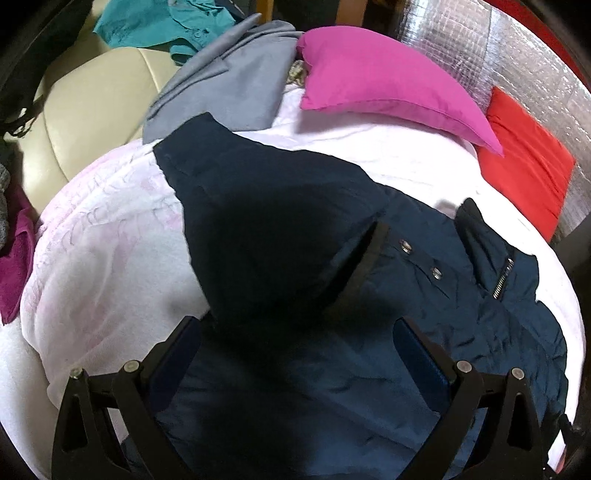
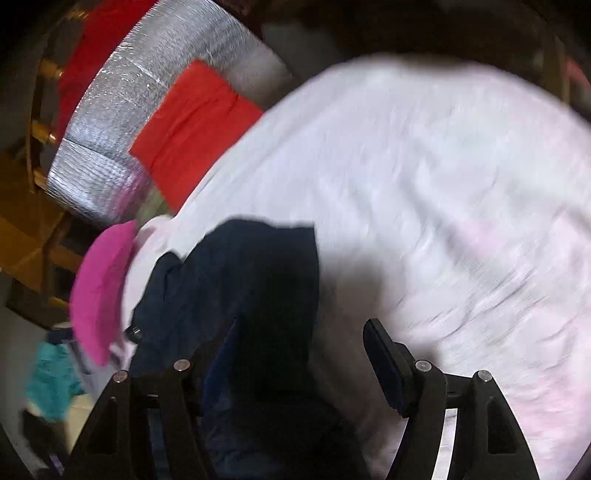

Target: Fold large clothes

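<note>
A navy padded jacket [image 1: 424, 295] with snap buttons and a zip lies spread on a white and pale pink bedspread [image 1: 110, 258]. My left gripper [image 1: 295, 325] hovers open just above the jacket, its fingers wide apart and the fabric lying flat under them. The right wrist view is blurred by motion. There, one end of the jacket [image 2: 240, 266] lies on the bedspread [image 2: 443, 184]. My right gripper [image 2: 301, 332] is open; its left finger is over the dark fabric and its right finger over bare bedspread.
A pink pillow [image 1: 388, 85] and a red pillow [image 1: 524, 162] lie at the bed's far side against silver foil padding [image 1: 461, 44]. A grey garment [image 1: 229, 88] and a teal one [image 1: 155, 26] rest by a beige seat [image 1: 88, 96]. Magenta cloth [image 1: 14, 266] hangs at the left.
</note>
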Motion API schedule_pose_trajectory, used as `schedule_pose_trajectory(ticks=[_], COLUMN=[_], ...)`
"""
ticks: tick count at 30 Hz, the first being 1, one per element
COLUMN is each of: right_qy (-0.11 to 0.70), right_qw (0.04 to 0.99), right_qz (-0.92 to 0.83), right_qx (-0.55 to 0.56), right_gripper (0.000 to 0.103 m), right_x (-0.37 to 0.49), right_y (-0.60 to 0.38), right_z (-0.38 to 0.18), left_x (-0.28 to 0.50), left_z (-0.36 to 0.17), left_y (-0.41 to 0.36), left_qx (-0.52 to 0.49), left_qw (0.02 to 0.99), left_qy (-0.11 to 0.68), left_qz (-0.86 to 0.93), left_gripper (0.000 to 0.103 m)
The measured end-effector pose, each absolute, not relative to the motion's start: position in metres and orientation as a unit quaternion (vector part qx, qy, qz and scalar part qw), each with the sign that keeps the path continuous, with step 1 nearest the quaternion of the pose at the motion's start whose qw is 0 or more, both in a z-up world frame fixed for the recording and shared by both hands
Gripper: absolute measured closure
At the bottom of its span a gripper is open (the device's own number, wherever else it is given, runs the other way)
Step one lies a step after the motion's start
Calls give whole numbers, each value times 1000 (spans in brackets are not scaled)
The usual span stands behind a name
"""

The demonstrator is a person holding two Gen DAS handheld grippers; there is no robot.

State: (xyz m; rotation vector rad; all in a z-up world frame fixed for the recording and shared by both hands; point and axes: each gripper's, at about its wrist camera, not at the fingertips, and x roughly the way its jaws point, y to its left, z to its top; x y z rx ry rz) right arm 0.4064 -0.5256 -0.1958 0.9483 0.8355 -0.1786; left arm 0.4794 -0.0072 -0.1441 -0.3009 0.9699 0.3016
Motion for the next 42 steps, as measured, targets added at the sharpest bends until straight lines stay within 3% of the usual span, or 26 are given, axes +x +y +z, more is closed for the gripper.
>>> schedule_pose_trajectory(ticks=[2, 3, 4, 5, 9, 12, 15, 18, 25, 30, 32, 33, 34, 42], right_qy=[394, 401, 406, 414, 381, 407, 424, 412, 325, 319, 340, 354, 367, 448], right_qw=[802, 806, 811, 818, 861, 855, 838, 845, 902, 915, 908, 901, 894, 850], right_qz=[-70, -67, -63, -66, -72, -95, -105, -114, -145, -77, -36, -16, 2, 28], right_qx=[444, 430, 416, 395, 328, 308, 326, 321, 246, 235, 242, 250, 258, 277], right_gripper=[31, 39, 69, 71, 72, 73, 65, 27, 27, 28, 39, 54, 61, 63], right_x=[411, 415, 420, 426, 418, 424, 421, 409, 374, 379, 388, 398, 405, 426], right_y=[-517, -511, -505, -500, -479, -477, -482, -480, -449, -412, -399, -391, -384, -356], right_z=[-202, -203, -201, -198, -168, -182, -197, -183, -136, -131, -137, -143, -148, -200], left_x=[480, 480, 480, 479, 474, 472, 475, 479, 482, 476, 476, 477, 478, 482], left_z=[-144, -144, -144, -143, -138, -138, -143, -149, -162, -163, -167, -170, -174, -189], left_y=[2, 9, 16, 24, 42, 47, 48, 45, 47, 70, 74, 77, 82, 119], left_qx=[-147, -154, -163, -173, -190, -197, -201, -211, -212, -250, -262, -271, -284, -393], left_qw=[860, 858, 855, 854, 853, 852, 849, 846, 837, 833, 831, 828, 824, 798], left_qy=[461, 461, 461, 458, 440, 440, 451, 460, 479, 467, 470, 473, 473, 445], left_qz=[159, 166, 171, 178, 206, 205, 190, 169, 156, 159, 143, 134, 129, 103], left_gripper=[0, 0, 0, 0, 0, 0, 0, 0, 0, 0, 0, 0, 0, 0])
